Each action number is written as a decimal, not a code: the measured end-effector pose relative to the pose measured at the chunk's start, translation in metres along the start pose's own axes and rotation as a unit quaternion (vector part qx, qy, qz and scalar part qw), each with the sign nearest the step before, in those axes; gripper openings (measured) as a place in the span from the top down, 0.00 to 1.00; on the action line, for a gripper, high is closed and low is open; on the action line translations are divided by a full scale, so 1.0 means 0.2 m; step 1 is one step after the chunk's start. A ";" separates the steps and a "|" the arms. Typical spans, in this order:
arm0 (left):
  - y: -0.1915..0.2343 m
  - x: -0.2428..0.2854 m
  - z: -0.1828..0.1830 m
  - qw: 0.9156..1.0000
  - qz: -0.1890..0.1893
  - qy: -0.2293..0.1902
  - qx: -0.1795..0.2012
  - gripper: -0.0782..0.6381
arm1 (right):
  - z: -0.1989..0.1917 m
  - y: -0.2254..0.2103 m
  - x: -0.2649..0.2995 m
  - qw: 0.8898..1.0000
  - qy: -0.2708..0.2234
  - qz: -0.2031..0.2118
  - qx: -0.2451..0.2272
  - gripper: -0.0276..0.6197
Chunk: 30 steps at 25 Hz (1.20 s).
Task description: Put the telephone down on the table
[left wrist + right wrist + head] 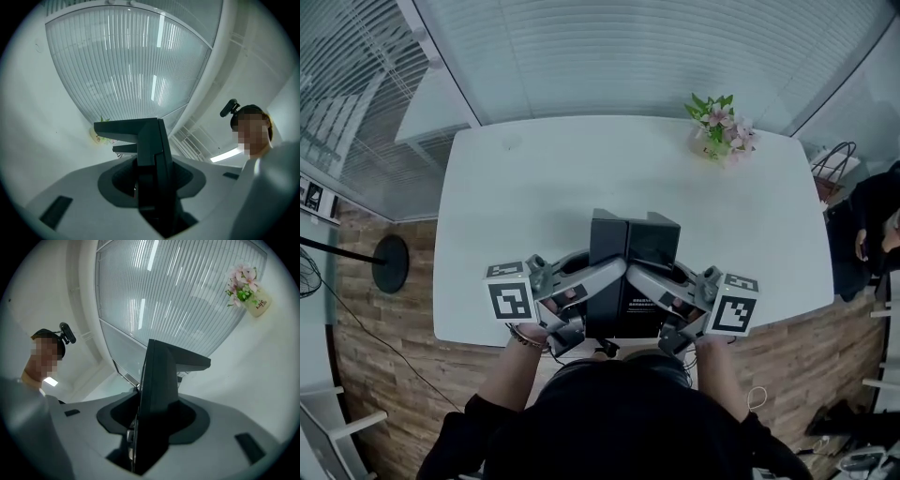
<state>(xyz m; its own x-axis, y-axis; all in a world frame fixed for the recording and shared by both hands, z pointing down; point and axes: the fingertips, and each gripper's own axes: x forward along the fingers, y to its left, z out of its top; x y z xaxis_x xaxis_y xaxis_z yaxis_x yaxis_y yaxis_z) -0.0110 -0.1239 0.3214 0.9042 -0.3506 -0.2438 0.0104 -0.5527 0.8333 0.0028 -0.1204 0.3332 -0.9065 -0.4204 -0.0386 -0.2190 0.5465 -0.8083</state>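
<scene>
A black desk telephone is held between both grippers over the near edge of the white table. My left gripper is shut on its left side and my right gripper is shut on its right side. The left gripper view has the telephone standing edge-on, clamped in the jaws of the left gripper. In the right gripper view the telephone stands the same way in the right gripper. Whether the telephone touches the table is hidden.
A small vase of pink flowers stands at the table's far right, also seen as the vase in the right gripper view. A round stand base sits on the wood floor at left. Another person is at the right edge. Ribbed glass walls stand behind the table.
</scene>
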 end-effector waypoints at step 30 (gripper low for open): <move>0.54 0.00 -0.12 0.995 0.064 -0.010 -0.078 0.65 | -0.13 -0.53 0.03 0.994 0.078 -0.022 0.079 0.66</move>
<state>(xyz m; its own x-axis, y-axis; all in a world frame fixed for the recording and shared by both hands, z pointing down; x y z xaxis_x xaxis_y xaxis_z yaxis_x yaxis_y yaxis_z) -0.0005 -0.1664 0.4237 0.8933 -0.4275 -0.1390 -0.0375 -0.3789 0.9247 0.0115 -0.1624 0.4348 -0.9450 -0.3173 0.0796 -0.2107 0.4041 -0.8901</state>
